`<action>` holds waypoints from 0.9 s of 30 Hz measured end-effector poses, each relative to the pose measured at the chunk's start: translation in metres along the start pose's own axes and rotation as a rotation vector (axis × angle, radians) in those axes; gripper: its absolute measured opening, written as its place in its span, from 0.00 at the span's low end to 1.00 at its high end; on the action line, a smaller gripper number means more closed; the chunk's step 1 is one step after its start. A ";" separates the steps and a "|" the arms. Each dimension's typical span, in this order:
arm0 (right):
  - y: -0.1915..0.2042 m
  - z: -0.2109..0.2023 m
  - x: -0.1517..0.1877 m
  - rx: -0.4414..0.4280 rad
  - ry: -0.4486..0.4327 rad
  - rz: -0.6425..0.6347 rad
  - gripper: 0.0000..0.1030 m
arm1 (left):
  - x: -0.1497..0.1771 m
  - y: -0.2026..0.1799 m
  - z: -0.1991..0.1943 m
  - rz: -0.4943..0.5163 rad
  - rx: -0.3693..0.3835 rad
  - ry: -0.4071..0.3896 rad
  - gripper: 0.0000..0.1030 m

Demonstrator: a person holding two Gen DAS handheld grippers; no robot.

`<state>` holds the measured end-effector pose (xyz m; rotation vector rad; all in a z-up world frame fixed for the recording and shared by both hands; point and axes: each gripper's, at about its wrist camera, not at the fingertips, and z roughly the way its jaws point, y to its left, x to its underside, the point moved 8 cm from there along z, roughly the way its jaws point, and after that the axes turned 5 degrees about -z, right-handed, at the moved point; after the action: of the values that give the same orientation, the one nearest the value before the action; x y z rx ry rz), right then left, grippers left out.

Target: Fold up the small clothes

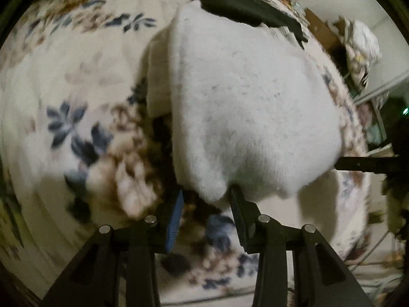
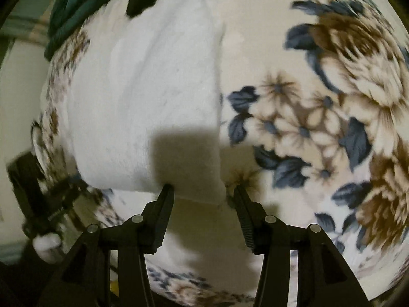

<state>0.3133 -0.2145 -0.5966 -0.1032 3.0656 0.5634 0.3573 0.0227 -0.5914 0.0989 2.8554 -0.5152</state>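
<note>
1. I can read no brand, label or writing in either view; the pictures are blurred and the only pattern is the printed flowers on the blanket (image 2: 319, 117).

2. The thing I fold is a small white cloth (image 1: 245, 107), soft and fluffy like fleece. It lies on the flowered blanket, which is cream with blue leaves and brown flowers. In the left view the cloth looks already doubled: a second layer shows along its left edge. In the right view it is a long white strip with a straight right edge, and the shadow of my tool falls on its near end.

3. A dark piece of clothing (image 1: 245, 7) lies at the far end of the white cloth and overlaps its far edge.

4. My left gripper (image 1: 207, 199) is partly open. The near edge of the white cloth hangs just at its fingertips; whether the pads press it, I cannot tell.

5. My right gripper (image 2: 202, 192) stands open, wider than the left. The near right corner of the cloth is between the fingertips, the left tip touches its edge, and the pads do not squeeze it.
</note>
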 end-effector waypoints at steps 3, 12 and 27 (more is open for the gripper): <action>0.008 0.012 0.001 0.048 0.012 -0.061 0.37 | -0.007 -0.006 0.002 0.028 -0.025 -0.008 0.07; -0.006 -0.010 0.004 0.124 -0.086 0.126 0.12 | -0.003 0.017 -0.020 0.005 -0.072 -0.051 0.01; -0.030 -0.020 0.009 -0.080 -0.073 0.355 0.45 | -0.028 0.037 -0.040 -0.346 0.239 -0.064 0.52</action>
<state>0.3065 -0.2503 -0.5884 0.4587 3.0029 0.6849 0.3801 0.0706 -0.5609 -0.3704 2.7447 -0.9088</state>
